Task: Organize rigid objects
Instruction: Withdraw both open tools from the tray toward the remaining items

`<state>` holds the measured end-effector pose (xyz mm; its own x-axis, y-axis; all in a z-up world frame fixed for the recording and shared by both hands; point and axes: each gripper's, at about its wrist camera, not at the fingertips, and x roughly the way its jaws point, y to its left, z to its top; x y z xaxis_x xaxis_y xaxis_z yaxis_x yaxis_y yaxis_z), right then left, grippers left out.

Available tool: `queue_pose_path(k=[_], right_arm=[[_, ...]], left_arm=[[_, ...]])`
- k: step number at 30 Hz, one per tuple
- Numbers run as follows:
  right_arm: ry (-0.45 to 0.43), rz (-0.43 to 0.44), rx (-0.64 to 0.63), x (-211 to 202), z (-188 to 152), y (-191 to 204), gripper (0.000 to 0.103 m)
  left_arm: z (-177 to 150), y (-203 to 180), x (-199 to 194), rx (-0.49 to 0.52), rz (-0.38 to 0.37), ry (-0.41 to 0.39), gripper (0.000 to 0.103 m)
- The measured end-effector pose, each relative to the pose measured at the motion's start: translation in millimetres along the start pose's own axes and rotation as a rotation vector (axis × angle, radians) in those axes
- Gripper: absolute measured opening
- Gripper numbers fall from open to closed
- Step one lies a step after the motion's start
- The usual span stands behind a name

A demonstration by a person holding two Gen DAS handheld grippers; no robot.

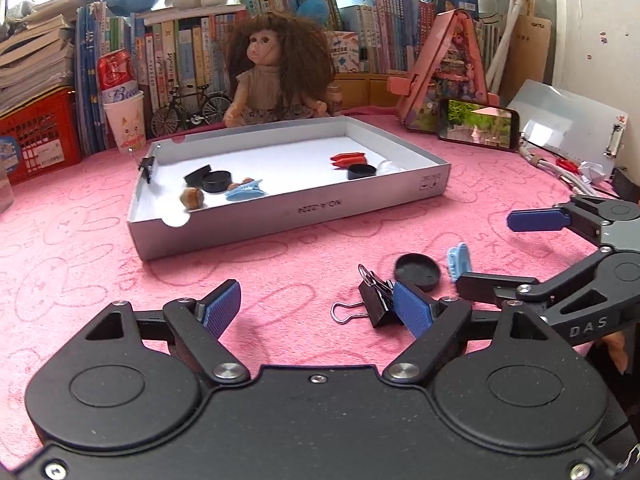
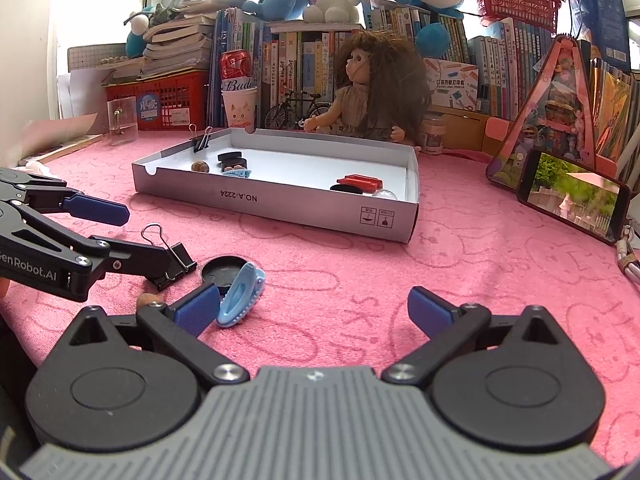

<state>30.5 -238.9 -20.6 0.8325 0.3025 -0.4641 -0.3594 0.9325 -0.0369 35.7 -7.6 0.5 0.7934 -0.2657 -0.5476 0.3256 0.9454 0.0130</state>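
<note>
A shallow white box (image 1: 400, 188) (image 2: 280, 200) on the pink cloth holds black caps, a blue hair clip, a nut, a red piece and a clear dome. In front of it lie a black binder clip (image 1: 376, 300) (image 2: 172, 264), a black cap (image 1: 418, 272) (image 2: 224, 270), a light blue hair clip (image 1: 458, 260) (image 2: 242, 296) and a brown nut (image 2: 150, 300). My left gripper (image 1: 318, 306) (image 2: 144, 240) is open, with the binder clip against its right finger. My right gripper (image 2: 316, 310) (image 1: 484, 252) is open, with the light blue clip just inside its left finger.
A doll (image 1: 276, 76) sits behind the box, in front of rows of books. A phone (image 1: 476, 124) leans on a pink stand at the right. A paper cup (image 1: 126, 120) and red basket (image 1: 36, 132) stand at the left. Another binder clip (image 2: 202, 140) grips the box rim.
</note>
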Motion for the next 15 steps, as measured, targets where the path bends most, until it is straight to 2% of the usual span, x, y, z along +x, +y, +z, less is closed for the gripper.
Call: queue_pose_path(k=[15], right_arm=[[0.005,0.009,0.007,2,1,-1,0.103]], left_arm=[[2,26,0,-0.040,0.132,-0.006,0.083]])
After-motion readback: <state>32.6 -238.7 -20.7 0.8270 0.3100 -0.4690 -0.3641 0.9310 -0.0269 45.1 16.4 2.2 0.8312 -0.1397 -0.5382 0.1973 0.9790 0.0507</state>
